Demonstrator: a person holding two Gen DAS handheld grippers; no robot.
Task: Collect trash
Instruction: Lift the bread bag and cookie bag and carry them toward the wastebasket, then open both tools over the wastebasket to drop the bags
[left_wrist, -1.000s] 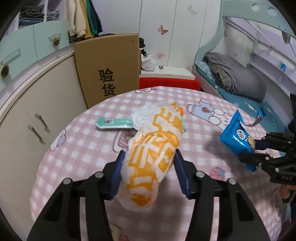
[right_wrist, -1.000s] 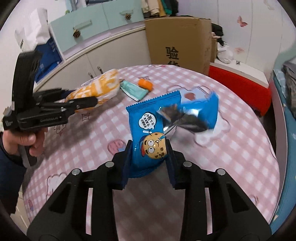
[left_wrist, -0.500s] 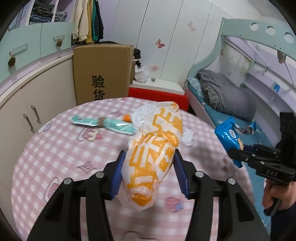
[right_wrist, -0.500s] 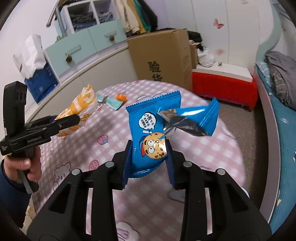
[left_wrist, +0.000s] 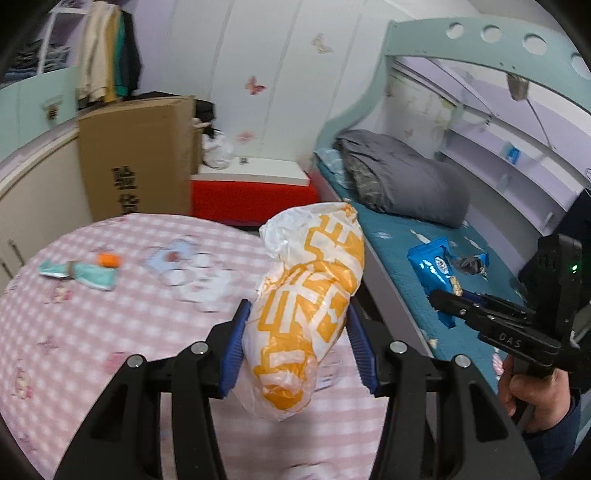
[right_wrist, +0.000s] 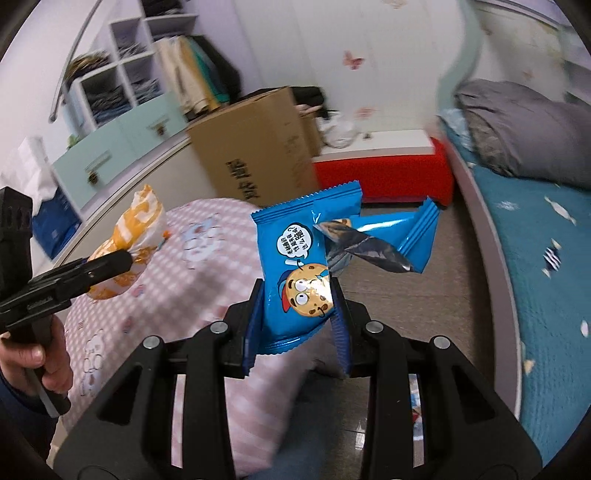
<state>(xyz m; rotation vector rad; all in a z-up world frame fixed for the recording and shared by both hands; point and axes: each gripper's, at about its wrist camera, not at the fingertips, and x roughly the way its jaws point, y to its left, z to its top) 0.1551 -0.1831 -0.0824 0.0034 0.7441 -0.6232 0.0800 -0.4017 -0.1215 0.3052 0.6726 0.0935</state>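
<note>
My left gripper (left_wrist: 297, 345) is shut on a crumpled white and orange wrapper (left_wrist: 310, 295) and holds it in the air over the right edge of the round pink checked table (left_wrist: 110, 314). My right gripper (right_wrist: 297, 317) is shut on a torn blue cookie wrapper (right_wrist: 295, 266) and holds it past the table's edge, above the floor. The right gripper with its blue wrapper (left_wrist: 436, 266) shows at the right of the left wrist view. The left gripper with the orange wrapper (right_wrist: 129, 243) shows at the left of the right wrist view.
A teal wrapper (left_wrist: 79, 273) and a small orange piece (left_wrist: 109, 259) lie on the far left of the table. A cardboard box (left_wrist: 136, 155) and a red bench (left_wrist: 251, 195) stand beyond it. A bed with a grey blanket (left_wrist: 399, 184) runs along the right.
Both grippers have swung to the right, away from the table's middle, each still holding its wrapper. The right gripper has moved out past the table's edge toward the floor and bed.
</note>
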